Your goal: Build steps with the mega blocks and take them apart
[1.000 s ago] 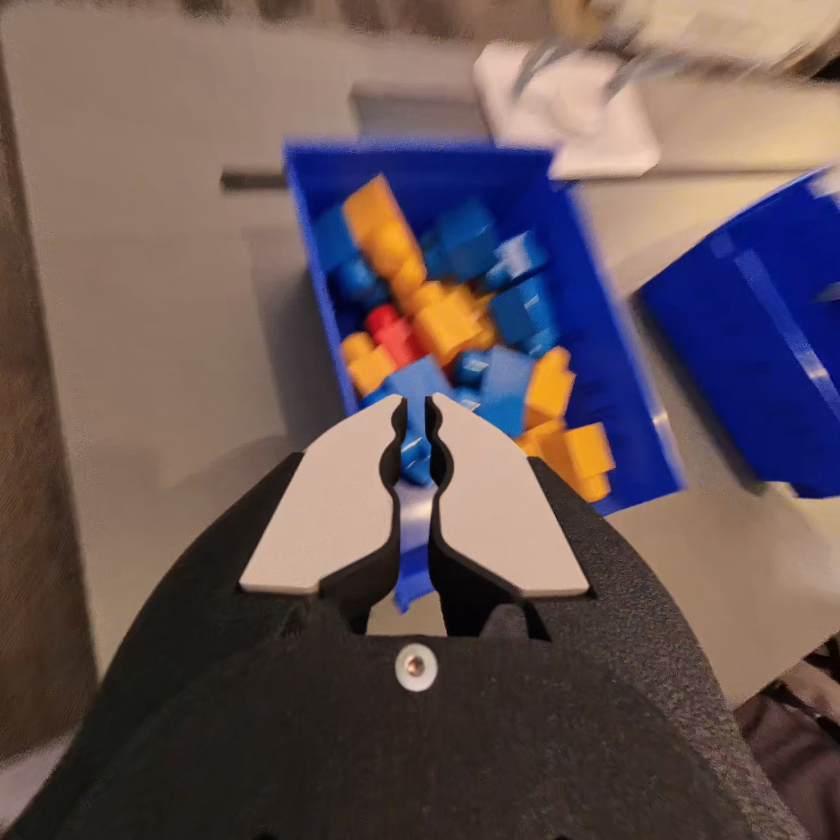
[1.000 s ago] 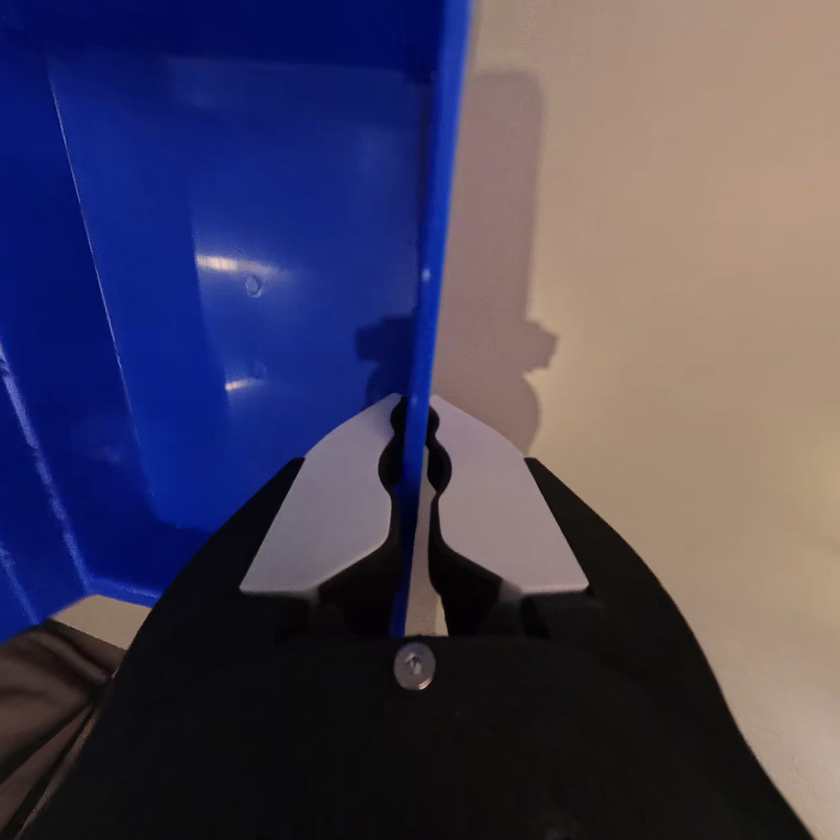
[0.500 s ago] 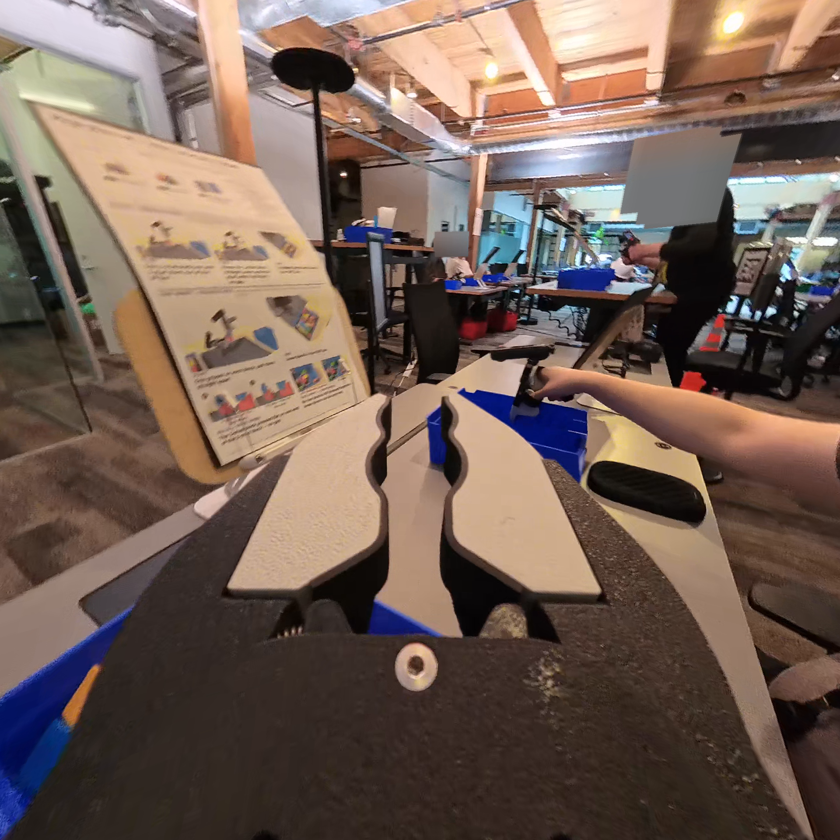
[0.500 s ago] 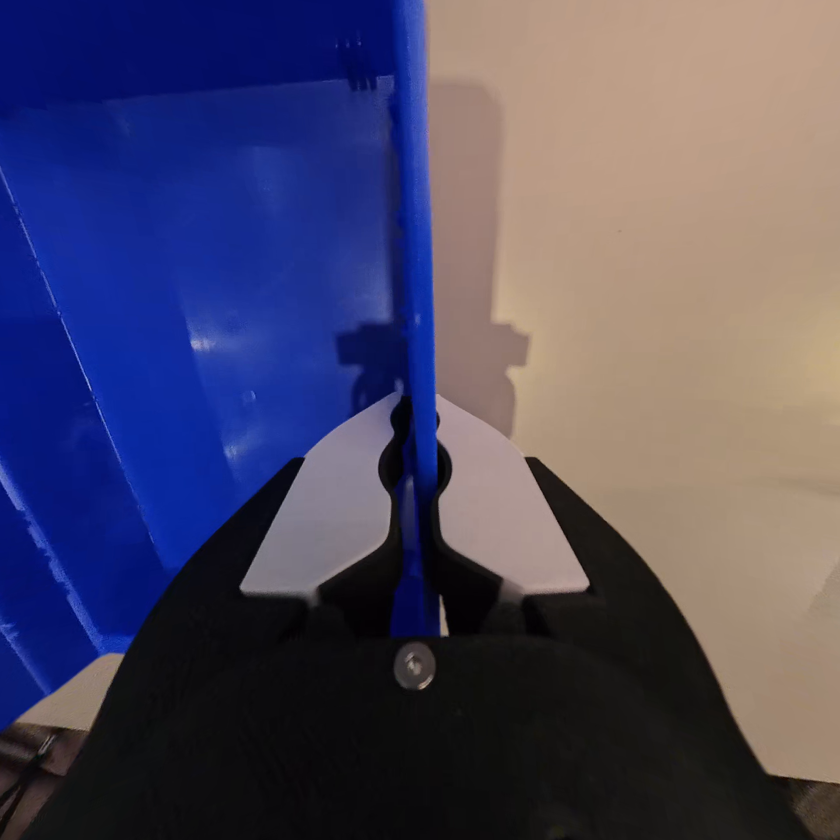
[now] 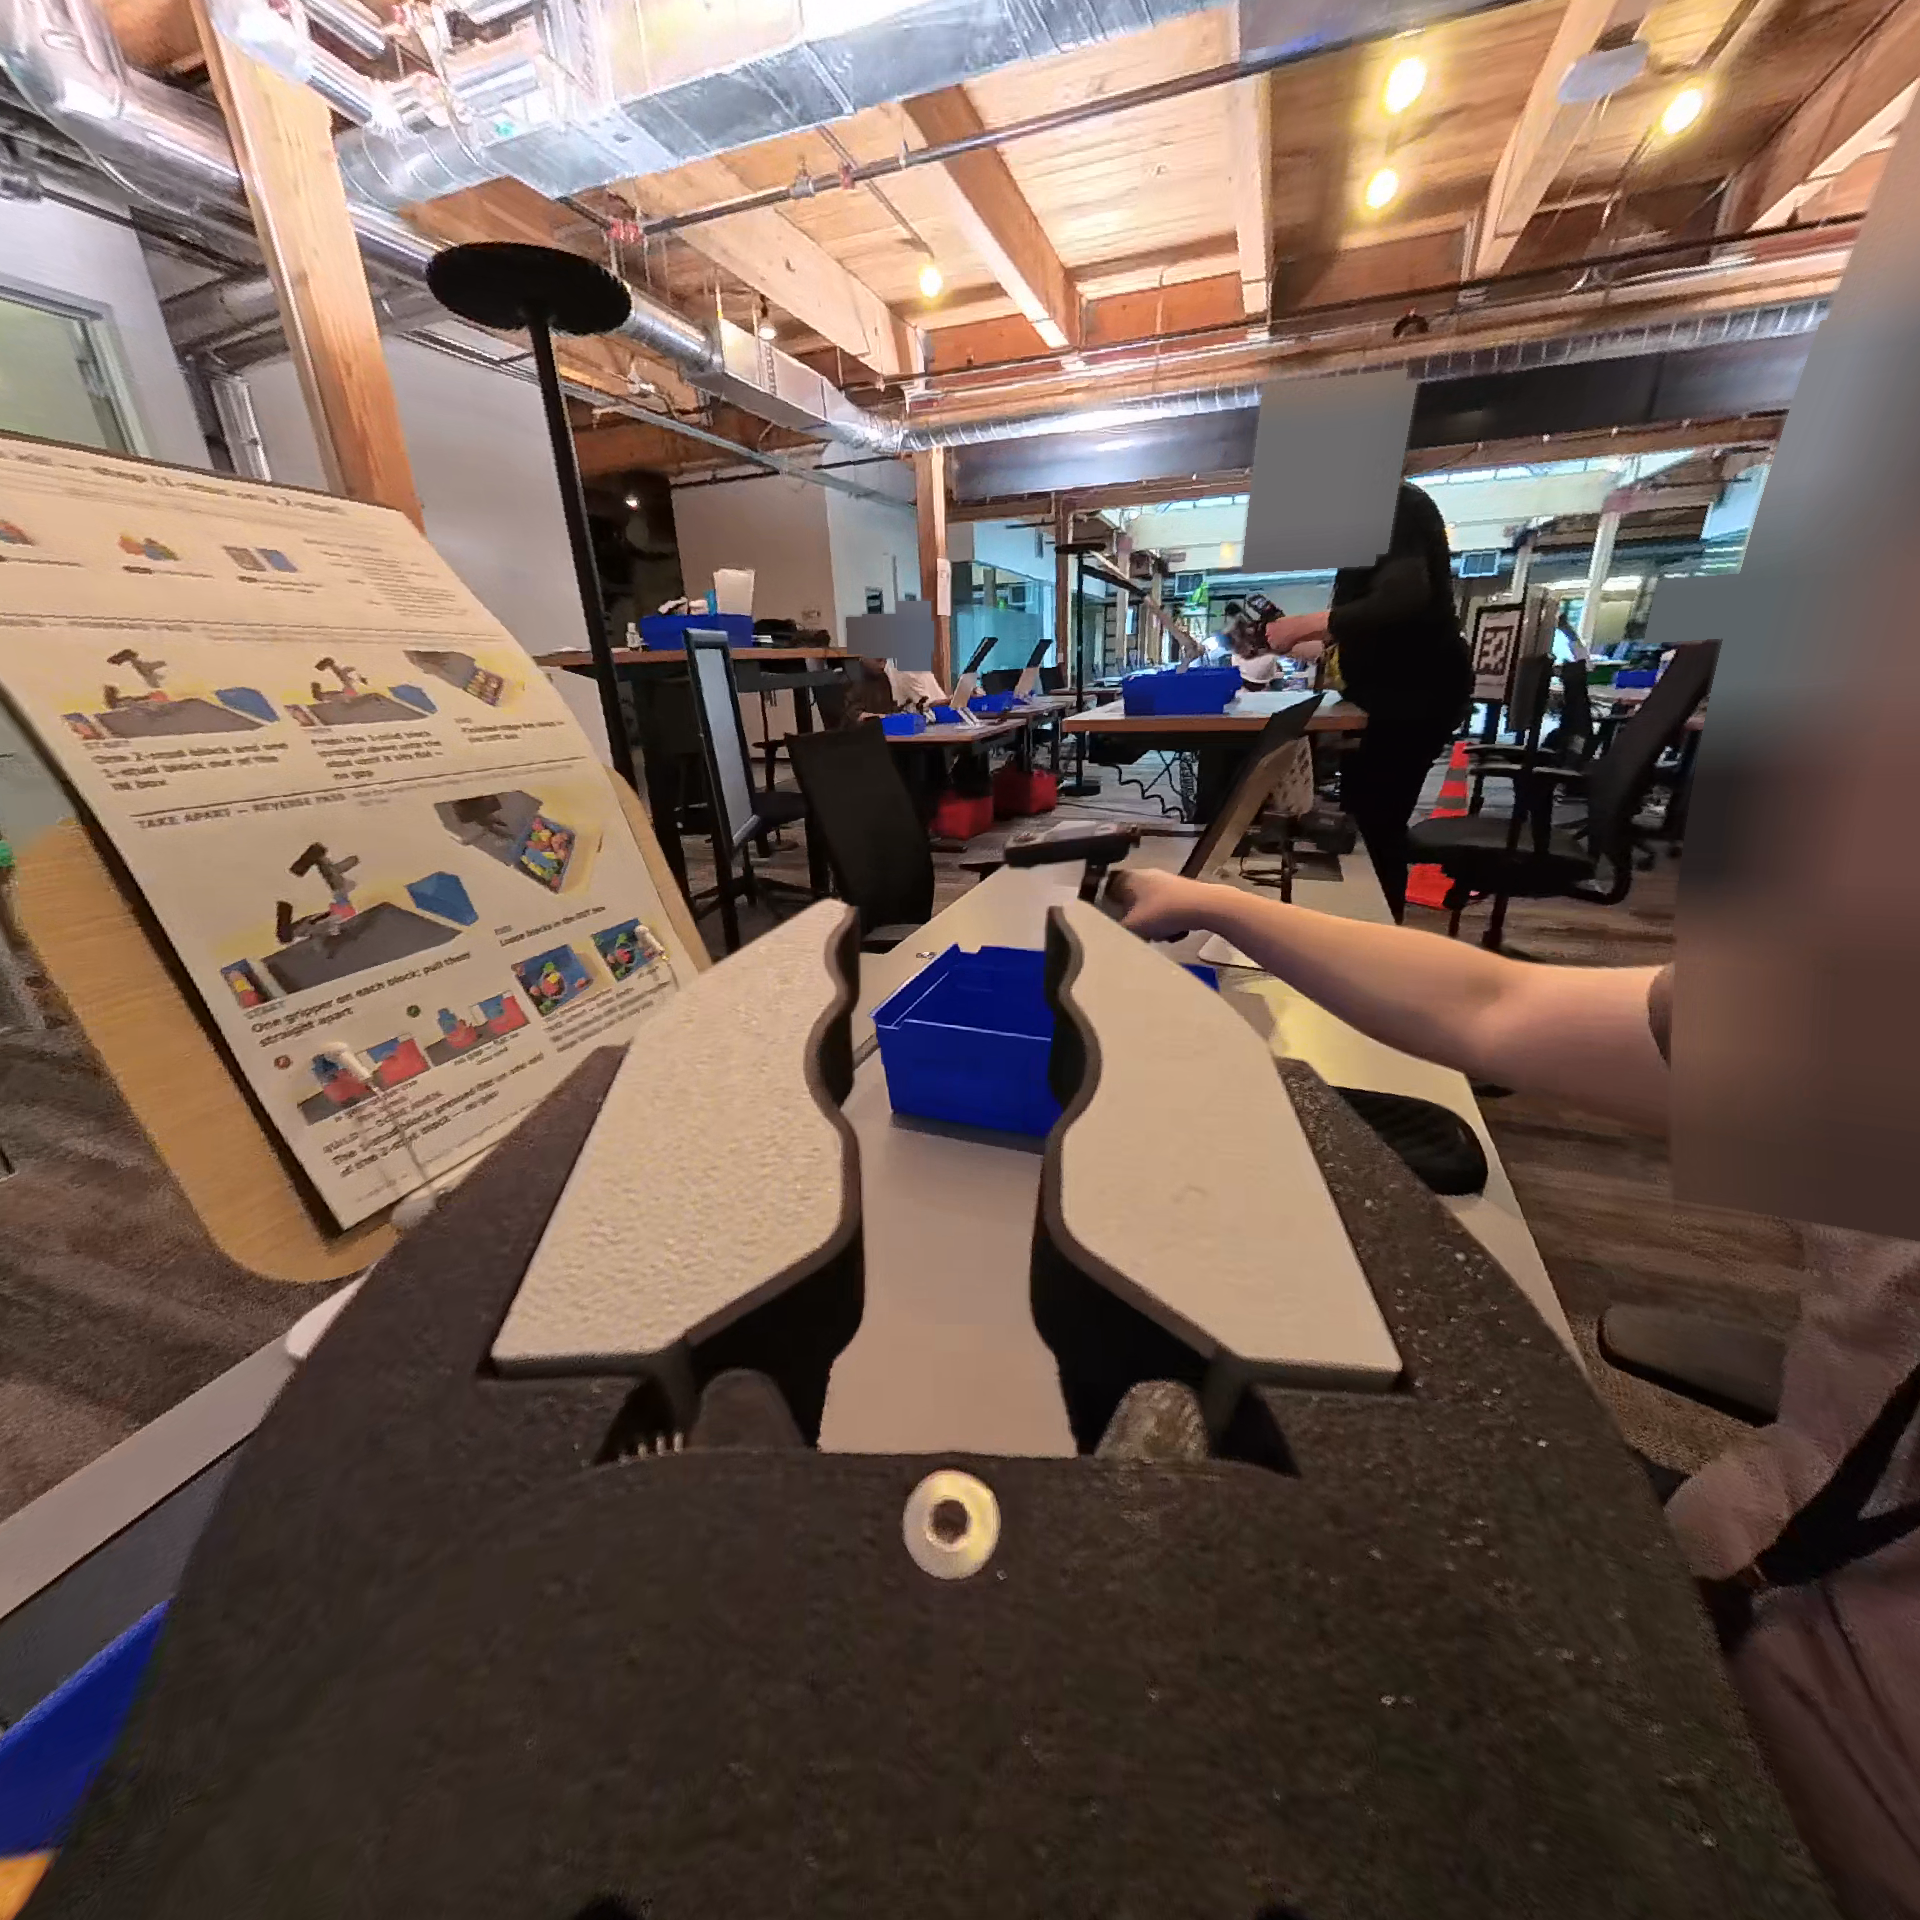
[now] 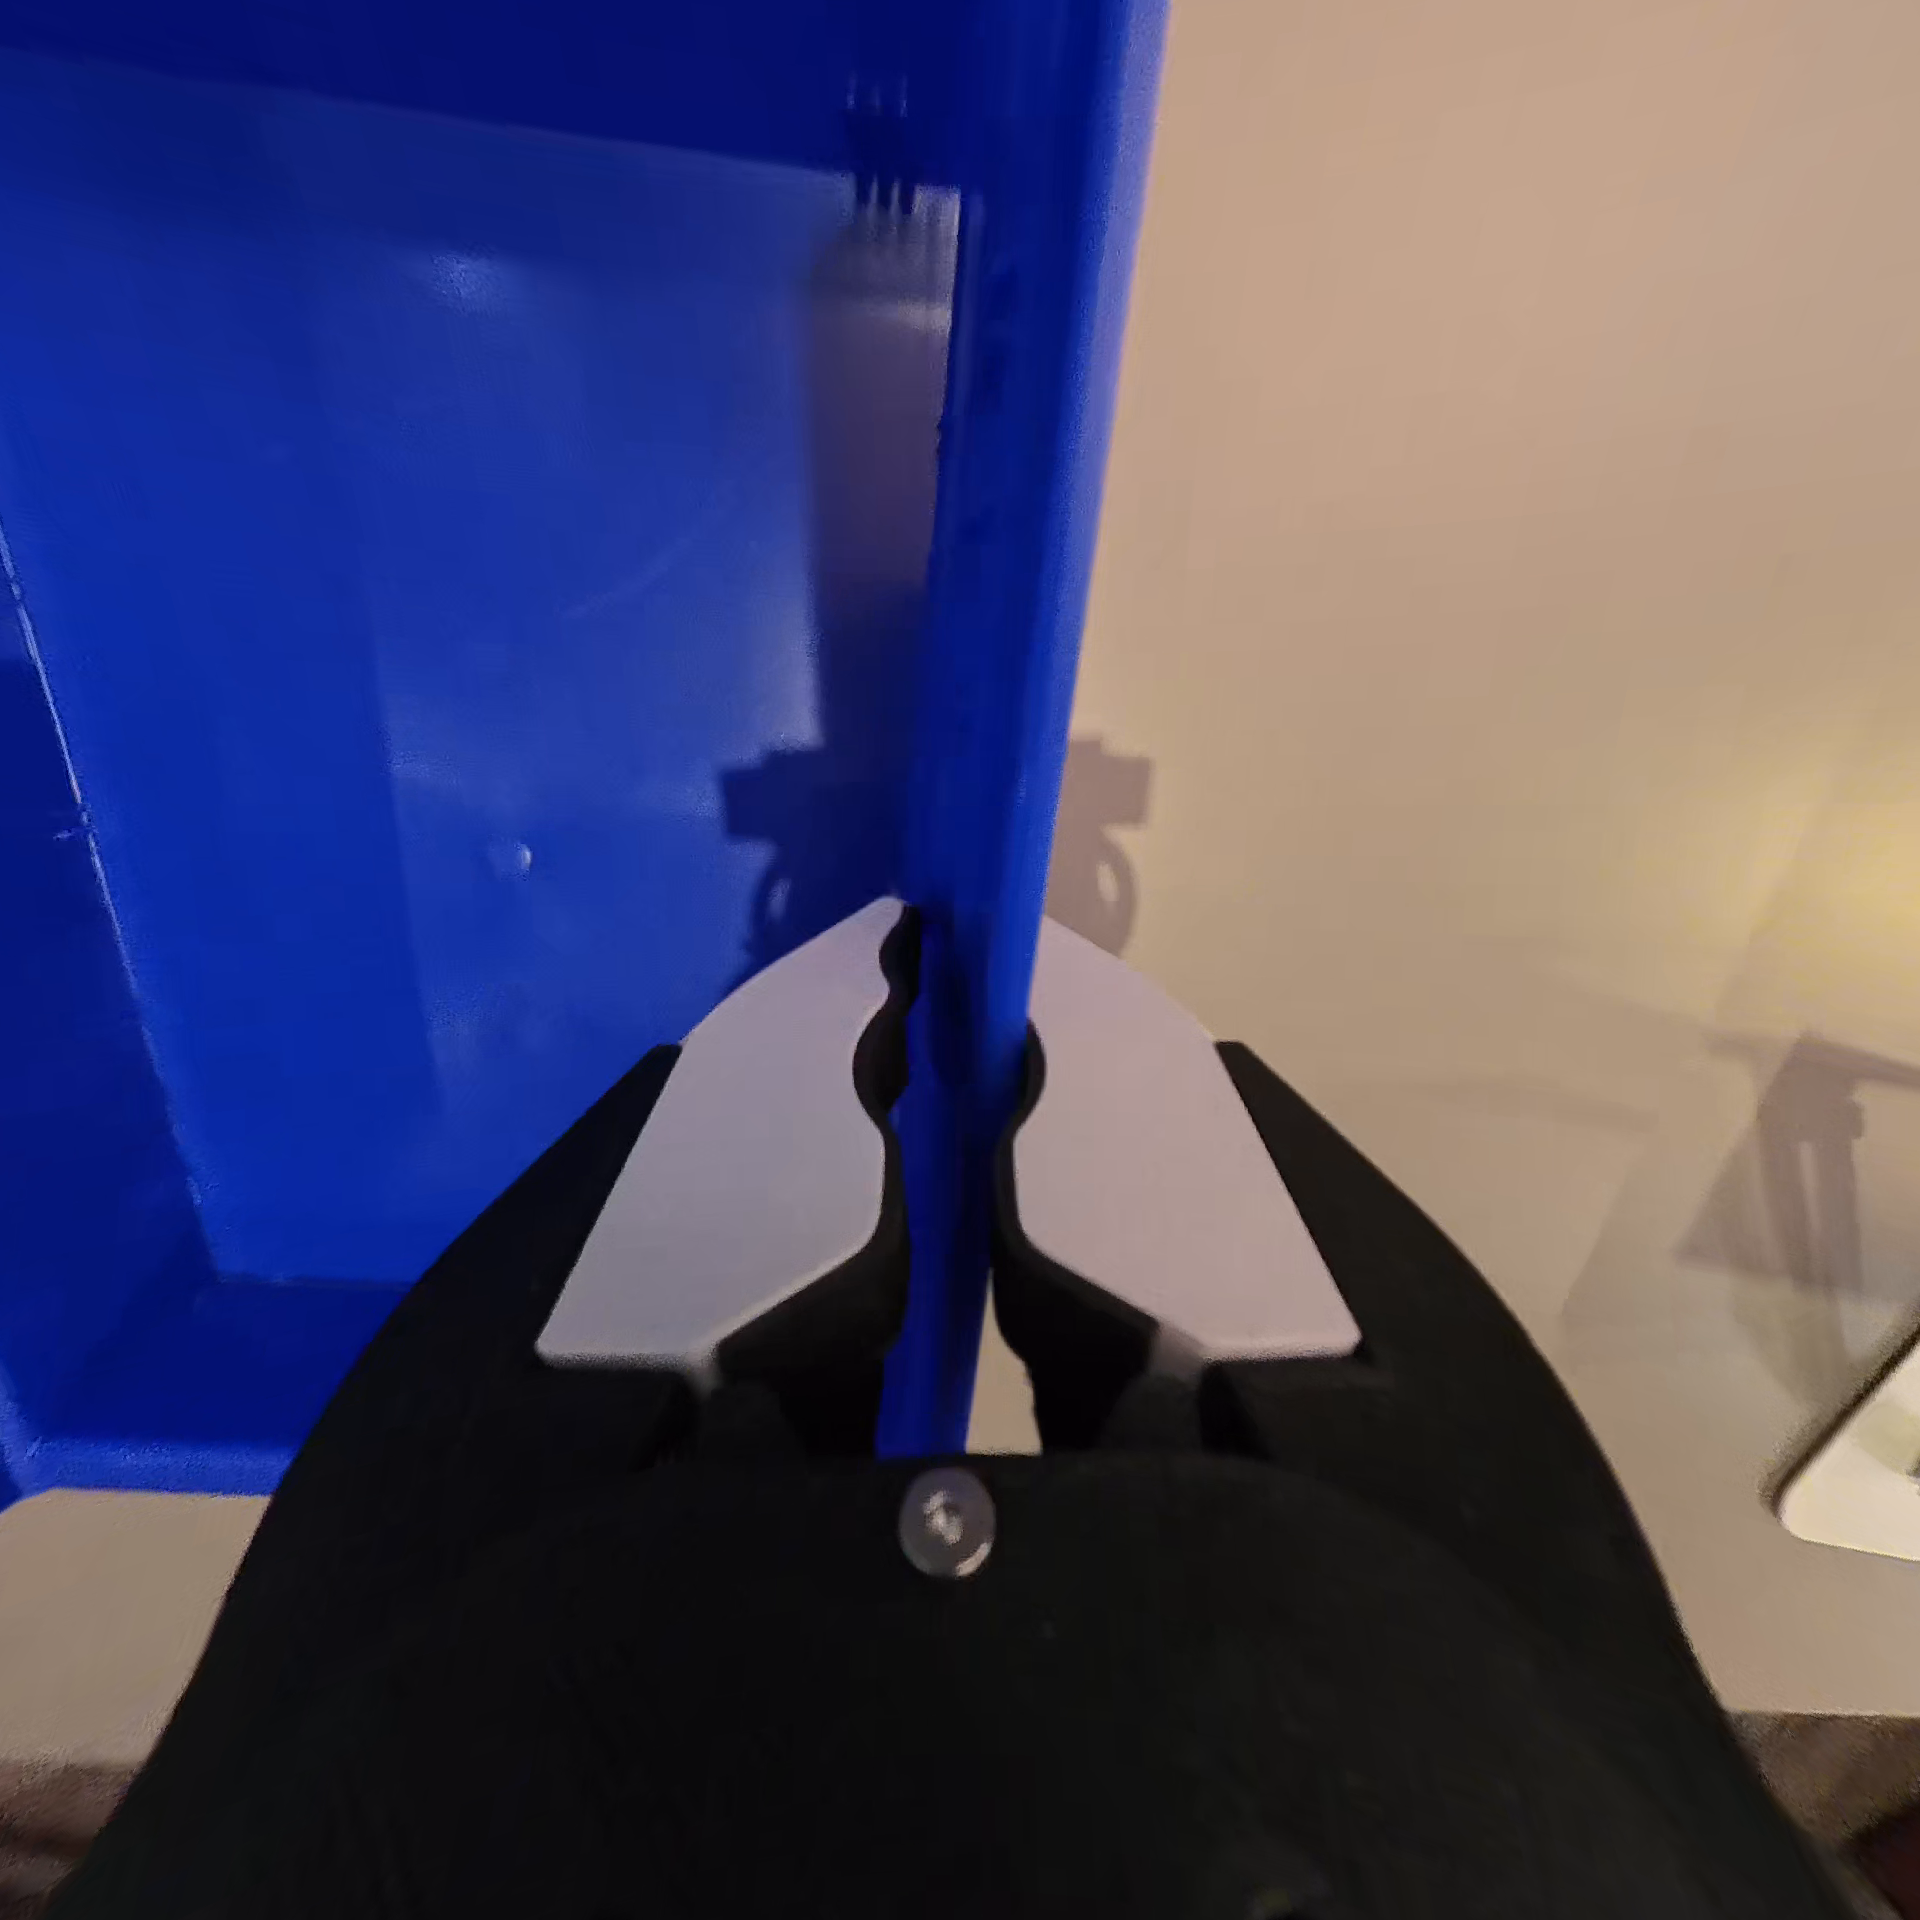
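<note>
Gripping one wall of an empty blue bin [image 6: 499, 644], the right gripper [image 6: 961, 987] is kept closed, probably to position it. The left gripper [image 5: 951, 1039] is held apart, empty, above the table [image 5: 935, 1278]; blocks are unseen.

Off to my left there's an instruction board [image 5: 312, 831] propped on a wooden stand, a black floor lamp [image 5: 566, 499] behind it — office chairs [image 5: 868, 821] farther back, and a person in black [image 5: 1392, 707] standing.
</note>
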`<action>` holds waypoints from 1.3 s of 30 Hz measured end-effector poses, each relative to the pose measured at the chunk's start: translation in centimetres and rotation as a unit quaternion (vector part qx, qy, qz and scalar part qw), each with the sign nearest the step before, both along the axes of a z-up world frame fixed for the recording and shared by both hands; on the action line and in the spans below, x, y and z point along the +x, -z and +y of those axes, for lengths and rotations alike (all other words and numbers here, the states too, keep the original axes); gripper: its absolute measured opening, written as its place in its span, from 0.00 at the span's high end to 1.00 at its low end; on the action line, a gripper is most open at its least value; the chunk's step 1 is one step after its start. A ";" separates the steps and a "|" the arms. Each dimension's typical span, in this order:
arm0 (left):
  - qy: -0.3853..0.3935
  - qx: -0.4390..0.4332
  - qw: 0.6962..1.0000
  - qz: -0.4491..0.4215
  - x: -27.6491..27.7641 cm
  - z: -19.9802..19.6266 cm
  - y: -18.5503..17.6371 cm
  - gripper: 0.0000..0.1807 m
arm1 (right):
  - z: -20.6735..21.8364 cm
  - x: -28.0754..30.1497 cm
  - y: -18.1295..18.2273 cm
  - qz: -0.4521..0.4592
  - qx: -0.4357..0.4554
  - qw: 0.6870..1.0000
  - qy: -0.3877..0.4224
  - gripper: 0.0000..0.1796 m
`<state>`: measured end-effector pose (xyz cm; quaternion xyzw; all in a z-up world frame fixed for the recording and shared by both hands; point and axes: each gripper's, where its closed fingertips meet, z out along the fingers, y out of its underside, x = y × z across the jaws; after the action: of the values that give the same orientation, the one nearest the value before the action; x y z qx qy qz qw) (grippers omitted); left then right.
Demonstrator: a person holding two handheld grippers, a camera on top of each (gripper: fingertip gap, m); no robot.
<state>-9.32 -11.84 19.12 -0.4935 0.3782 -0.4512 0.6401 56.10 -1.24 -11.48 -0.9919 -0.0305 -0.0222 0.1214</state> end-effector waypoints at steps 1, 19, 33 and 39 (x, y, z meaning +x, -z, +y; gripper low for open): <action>-0.007 -0.001 1.000 0.004 -0.4 0.0 0.1 0.80 | 0.4 0.5 -1.0 -0.023 0.029 0.999 0.000 0.91; -0.212 -0.146 0.811 0.525 -5.9 6.1 20.5 0.82 | 0.4 -17.2 -27.8 0.107 0.669 0.710 -0.193 0.71; -0.226 -0.285 0.728 0.581 -6.8 9.6 27.6 0.70 | 3.5 -22.2 -19.8 0.059 0.566 0.772 -0.282 0.71; -0.221 -0.289 0.701 0.613 -6.6 9.3 28.7 0.64 | 3.4 -22.4 -19.5 0.056 0.557 0.778 -0.284 0.71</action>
<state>-15.95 -2.52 -9.56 -0.8914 0.4183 0.0182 0.1733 33.72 2.13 7.98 -0.6968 -0.2864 0.0554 0.6553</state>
